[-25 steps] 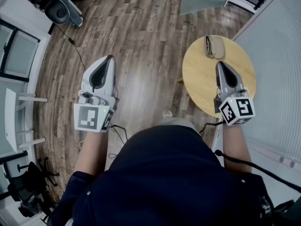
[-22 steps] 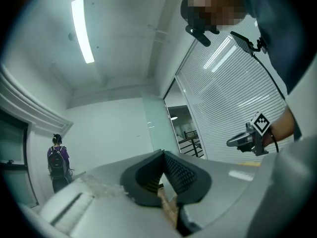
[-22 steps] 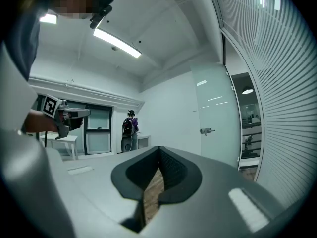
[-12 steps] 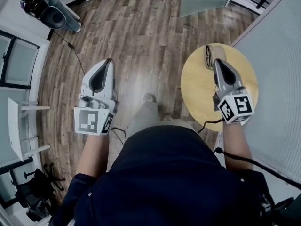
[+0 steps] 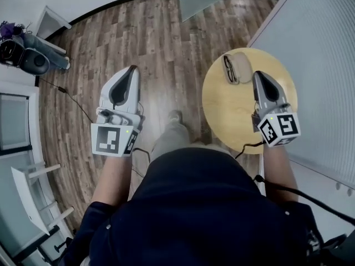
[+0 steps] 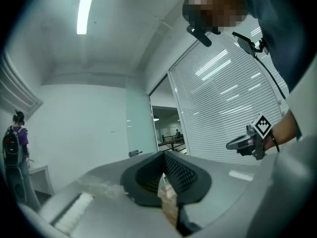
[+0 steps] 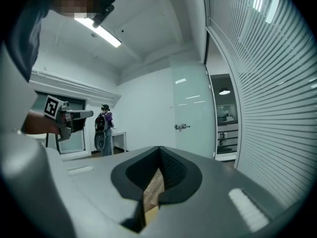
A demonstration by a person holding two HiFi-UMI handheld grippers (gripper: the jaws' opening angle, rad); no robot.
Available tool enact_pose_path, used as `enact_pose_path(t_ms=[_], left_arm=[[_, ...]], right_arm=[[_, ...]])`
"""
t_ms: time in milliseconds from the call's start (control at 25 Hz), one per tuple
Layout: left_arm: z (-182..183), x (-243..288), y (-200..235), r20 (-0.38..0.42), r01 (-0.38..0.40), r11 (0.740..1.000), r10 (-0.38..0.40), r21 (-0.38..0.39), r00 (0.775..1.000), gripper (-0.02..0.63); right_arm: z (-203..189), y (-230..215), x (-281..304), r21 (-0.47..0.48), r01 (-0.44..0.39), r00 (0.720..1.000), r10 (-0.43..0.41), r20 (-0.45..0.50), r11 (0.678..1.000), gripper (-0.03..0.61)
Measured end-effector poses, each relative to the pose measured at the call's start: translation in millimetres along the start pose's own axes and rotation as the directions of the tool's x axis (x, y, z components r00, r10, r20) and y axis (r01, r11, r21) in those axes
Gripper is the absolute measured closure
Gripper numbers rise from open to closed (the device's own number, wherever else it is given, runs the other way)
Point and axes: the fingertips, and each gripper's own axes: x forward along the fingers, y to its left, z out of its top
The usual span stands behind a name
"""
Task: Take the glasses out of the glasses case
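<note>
Glasses case [image 5: 243, 65] sat at the far edge of the round tabletop [image 5: 230, 112], with a dark glasses-like frame [image 5: 228, 70] touching its left side; whether that lay in an open half or beside it couldn't be told. Right gripper [image 5: 258, 75] hung over the tabletop just beside the case, fingers pressed together on nothing, likely lined up for the reach. Left gripper [image 5: 131, 68] hung over the wooden floor [image 5: 161, 32], well apart from the tabletop, fingers likewise closed and empty, probably parked clear until needed to steady the case.
</note>
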Motion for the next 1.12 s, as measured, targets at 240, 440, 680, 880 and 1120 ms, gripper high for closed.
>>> enact_pose_path(t_ms=[240,440,680,880,1120], left_arm=[[-14,88,5,0.031,0.191,0.982,-0.191,-0.006,0.981,0.609],[-24,145,21,0.046,0.342,0.940,-0.341,-0.015,0.939,0.609],[-37,191,25,0.064,0.493,0.870,-0.492,-0.011,0.868,0.609],[-42,225,16,0.070,0.572,0.820,-0.569,-0.026,0.819,0.609],[-35,245,-15,0.098,0.611,0.790,-0.605,-0.045,0.790,0.609]], right_arm=[[-11,-31,14,0.029,0.159,0.987,-0.159,-0.020,0.987,0.569],[-17,-32,35,0.049,0.283,0.958,-0.280,-0.060,0.958,0.569],[-19,-30,51,0.052,0.418,0.907,-0.413,-0.080,0.907,0.569],[-14,-32,58,0.040,0.460,0.885,-0.454,-0.106,0.887,0.569],[-20,-41,49,0.049,0.470,0.877,-0.460,-0.138,0.881,0.569]])
